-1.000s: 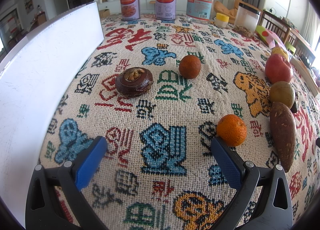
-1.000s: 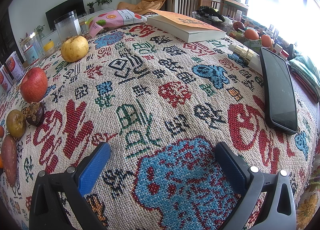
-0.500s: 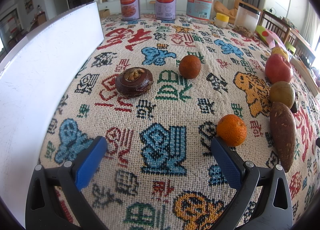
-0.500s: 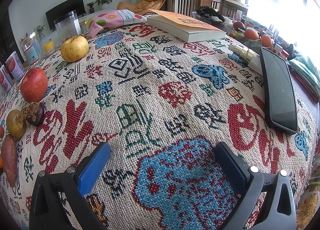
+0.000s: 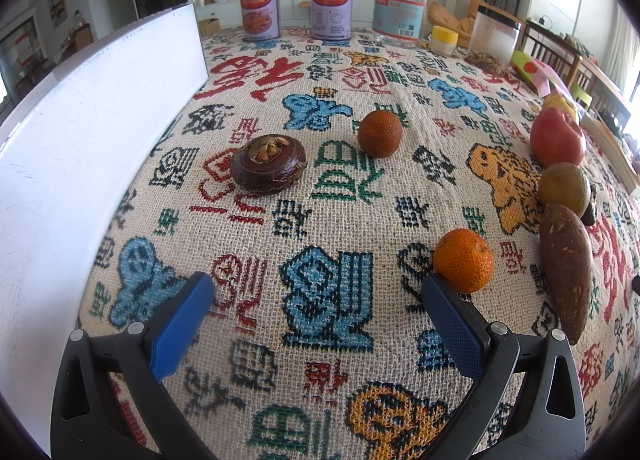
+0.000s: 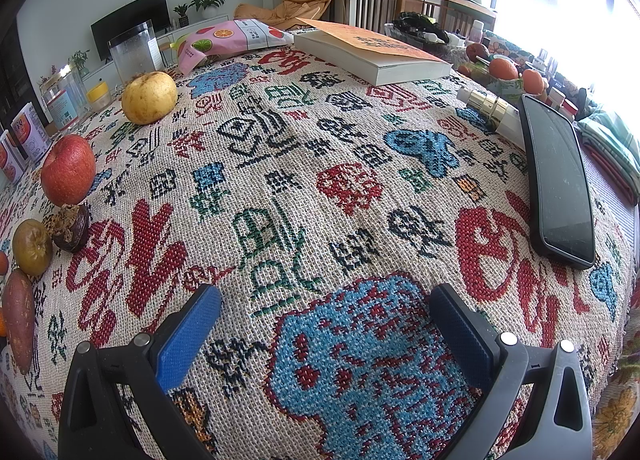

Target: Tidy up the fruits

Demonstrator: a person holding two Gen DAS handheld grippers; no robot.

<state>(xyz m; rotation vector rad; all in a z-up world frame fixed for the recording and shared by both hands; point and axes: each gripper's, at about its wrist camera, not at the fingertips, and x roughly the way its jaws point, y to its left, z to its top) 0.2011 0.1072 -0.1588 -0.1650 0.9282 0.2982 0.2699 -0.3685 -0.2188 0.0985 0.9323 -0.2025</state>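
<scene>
The left gripper (image 5: 318, 292) hung low over the cloth (image 5: 340, 188) with its blue fingers wide apart and nothing between them. An orange (image 5: 463, 261) sat just beside its right finger. A sweet potato (image 5: 566, 272) lay near the orange, then a green fruit (image 5: 564, 189) and a red apple (image 5: 558, 136) in a row going away. A dark orange (image 5: 379, 133) and a brown fruit (image 5: 268, 164) sat farther out with lots of bare cloth before them. A white board (image 5: 92, 132) walled the left edge.

The right gripper (image 6: 326, 314) was wide apart and empty too, over bare cloth. A phone (image 6: 558, 188) lay near the right edge, a book (image 6: 372, 54) at the far edge, and a yellow apple (image 6: 149, 97) far left.
</scene>
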